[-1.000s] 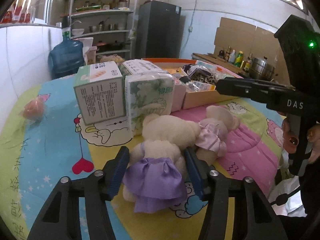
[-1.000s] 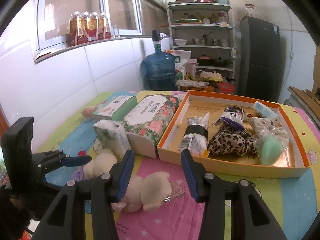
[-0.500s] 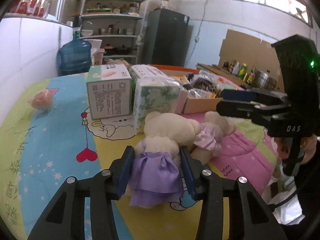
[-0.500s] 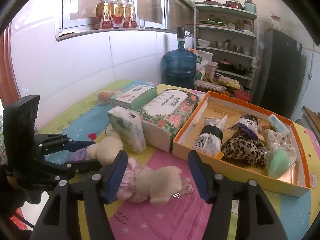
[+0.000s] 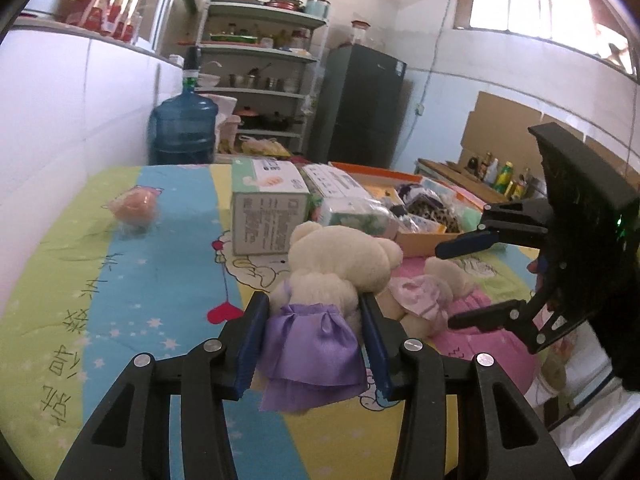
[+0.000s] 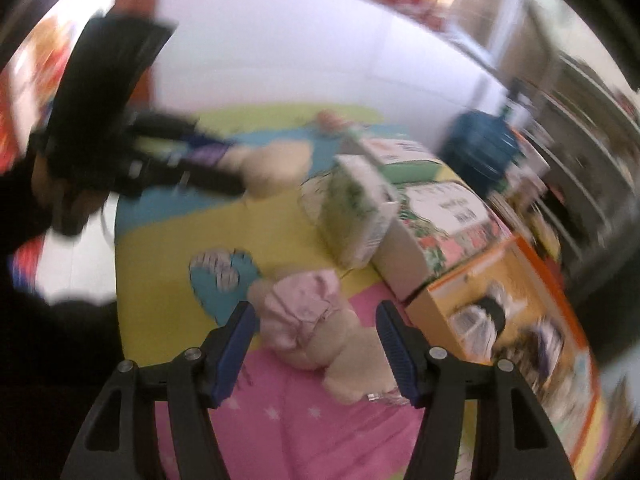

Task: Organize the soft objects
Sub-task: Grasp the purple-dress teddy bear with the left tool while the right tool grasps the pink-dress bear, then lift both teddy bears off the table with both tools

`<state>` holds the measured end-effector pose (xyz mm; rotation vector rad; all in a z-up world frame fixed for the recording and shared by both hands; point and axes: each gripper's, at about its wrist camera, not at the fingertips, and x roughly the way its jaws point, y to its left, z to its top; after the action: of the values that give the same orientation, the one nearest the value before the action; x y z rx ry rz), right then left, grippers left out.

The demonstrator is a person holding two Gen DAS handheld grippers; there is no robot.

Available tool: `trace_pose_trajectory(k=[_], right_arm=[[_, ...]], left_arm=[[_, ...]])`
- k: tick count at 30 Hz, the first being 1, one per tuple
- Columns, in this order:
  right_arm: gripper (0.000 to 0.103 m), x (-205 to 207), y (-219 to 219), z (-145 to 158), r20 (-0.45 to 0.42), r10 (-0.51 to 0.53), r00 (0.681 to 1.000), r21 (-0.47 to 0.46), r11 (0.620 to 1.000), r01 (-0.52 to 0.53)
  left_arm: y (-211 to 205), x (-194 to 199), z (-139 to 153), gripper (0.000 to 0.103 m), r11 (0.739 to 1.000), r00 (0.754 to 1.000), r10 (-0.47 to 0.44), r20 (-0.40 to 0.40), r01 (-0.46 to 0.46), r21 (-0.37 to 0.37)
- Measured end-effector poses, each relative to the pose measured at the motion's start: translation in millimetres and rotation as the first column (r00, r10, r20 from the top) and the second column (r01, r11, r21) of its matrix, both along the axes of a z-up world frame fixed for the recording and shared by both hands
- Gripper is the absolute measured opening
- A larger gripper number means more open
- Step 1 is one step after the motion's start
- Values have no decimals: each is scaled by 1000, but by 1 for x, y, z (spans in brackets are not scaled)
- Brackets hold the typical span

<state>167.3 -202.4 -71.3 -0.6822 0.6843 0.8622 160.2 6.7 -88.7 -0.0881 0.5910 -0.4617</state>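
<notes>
The left hand-held gripper (image 5: 314, 336) pinches the waist of a fluffy cream plush bear in a shiny purple satin skirt (image 5: 320, 300), its blue ribbed pads pressed into the skirt, where a second ago they stood wider. The right hand-held gripper (image 6: 316, 344), spread wider than before and rolled over, straddles a second cream plush bear in a crinkled pink dress (image 6: 316, 320) lying on the colourful cartoon-print cloth surface (image 5: 120, 280), pads not touching. An orange cardboard tray (image 6: 532, 280) sits nearby.

Two bears (image 5: 340, 264) (image 5: 424, 292) lie side by side before boxes (image 5: 268, 212) and tray (image 5: 424, 236).
</notes>
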Motion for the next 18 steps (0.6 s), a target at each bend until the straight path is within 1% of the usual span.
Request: trace_pose_trajectory(k=[4, 7, 9, 11, 14, 15, 16, 18], right_arm=[[63, 9, 4, 0, -28, 132, 991, -86, 987, -134], [62, 15, 8, -8, -97, 216, 972, -148, 962, -229], [63, 16, 9, -17, -110, 252, 961, -197, 943, -270], [63, 17, 10, -21, -105, 263, 959, -217, 935, -280], [61, 19, 8, -26, -113, 266, 958, -212, 935, -284], [57, 20, 8, -27, -109, 263, 959, -212, 936, -281], [56, 20, 8, -28, -104, 258, 961, -214, 938, -275], [46, 24, 7, -30, -97, 239, 966, -213, 943, -255]], left_arm=[[2, -1, 3, 47, 999, 999, 33, 5, -33, -25], [3, 1, 3, 47, 998, 998, 60, 0, -60, -35], [4, 3, 3, 47, 996, 997, 75, -4, -75, -39], [5, 5, 3, 47, 996, 996, 84, -8, -85, -39], [6, 9, 3, 47, 995, 995, 95, -13, -95, -40], [5, 11, 3, 47, 995, 995, 96, -15, -96, -40], [5, 12, 2, 47, 995, 995, 96, -17, -97, -39], [4, 14, 2, 47, 995, 995, 95, -19, -96, -38]])
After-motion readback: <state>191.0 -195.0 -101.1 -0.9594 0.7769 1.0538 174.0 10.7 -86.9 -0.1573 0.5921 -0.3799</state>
